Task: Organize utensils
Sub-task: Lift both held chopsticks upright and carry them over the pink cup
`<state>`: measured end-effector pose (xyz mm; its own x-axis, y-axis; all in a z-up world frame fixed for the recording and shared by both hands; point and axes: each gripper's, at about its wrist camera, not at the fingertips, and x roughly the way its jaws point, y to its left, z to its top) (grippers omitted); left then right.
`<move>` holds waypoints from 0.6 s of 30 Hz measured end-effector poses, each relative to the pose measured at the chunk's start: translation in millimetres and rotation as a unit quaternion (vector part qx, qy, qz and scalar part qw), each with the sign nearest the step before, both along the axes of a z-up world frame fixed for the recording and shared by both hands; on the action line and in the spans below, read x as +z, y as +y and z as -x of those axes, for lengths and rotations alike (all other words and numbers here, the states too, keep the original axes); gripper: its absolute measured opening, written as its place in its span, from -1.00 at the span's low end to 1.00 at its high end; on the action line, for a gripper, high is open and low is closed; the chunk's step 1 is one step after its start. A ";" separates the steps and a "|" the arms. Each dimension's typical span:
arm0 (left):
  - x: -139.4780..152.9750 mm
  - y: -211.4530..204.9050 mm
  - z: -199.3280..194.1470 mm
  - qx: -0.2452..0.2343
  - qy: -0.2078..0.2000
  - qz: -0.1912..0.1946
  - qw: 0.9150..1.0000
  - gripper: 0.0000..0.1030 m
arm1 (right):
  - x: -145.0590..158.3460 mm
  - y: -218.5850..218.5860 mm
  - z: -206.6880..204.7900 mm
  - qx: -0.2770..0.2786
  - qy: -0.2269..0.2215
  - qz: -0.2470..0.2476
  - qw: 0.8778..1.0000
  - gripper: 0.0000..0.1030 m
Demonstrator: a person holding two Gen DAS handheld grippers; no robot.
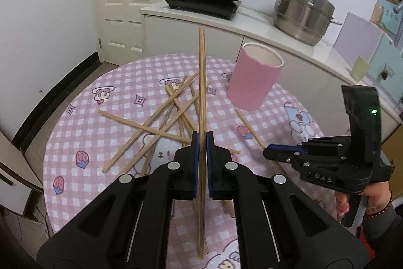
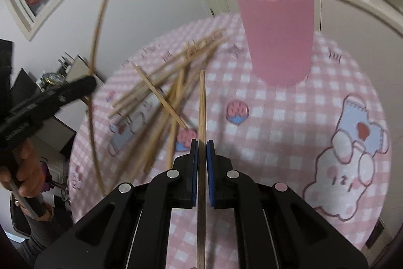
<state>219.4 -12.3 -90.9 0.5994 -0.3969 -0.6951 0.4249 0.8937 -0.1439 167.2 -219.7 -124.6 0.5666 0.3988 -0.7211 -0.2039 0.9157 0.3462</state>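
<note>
Even indoor light; right view motion-blurred, fisheye edges dark.

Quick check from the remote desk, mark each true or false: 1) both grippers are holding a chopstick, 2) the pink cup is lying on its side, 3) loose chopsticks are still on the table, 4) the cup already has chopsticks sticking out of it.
1) True. The left gripper is shut on a chopstick, and the right gripper is shut on another chopstick.
2) False. The pink cup stands upright on the table.
3) True. A loose pile of chopsticks lies left of the cup.
4) False. Nothing sticks out above the cup's rim.
</note>
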 end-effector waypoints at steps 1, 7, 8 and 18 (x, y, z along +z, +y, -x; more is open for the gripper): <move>4.0 -1.7 0.7 -0.002 -0.003 0.006 1.000 -0.89 | 7.5 -1.5 2.4 0.000 -0.013 -0.001 1.000 -0.90; 32.5 -14.8 5.0 -0.015 -0.034 0.029 0.999 -0.89 | 55.9 -6.1 7.3 -0.002 -0.087 -0.011 0.996 -0.90; 37.2 -16.3 5.6 -0.017 -0.037 0.034 0.999 -0.89 | 60.6 -7.0 6.0 -0.002 -0.093 -0.012 0.996 -0.90; 100.6 -49.2 -3.5 -0.021 -0.123 0.075 0.989 -0.89 | 134.2 -26.9 -0.4 -0.016 -0.200 0.014 0.980 -0.90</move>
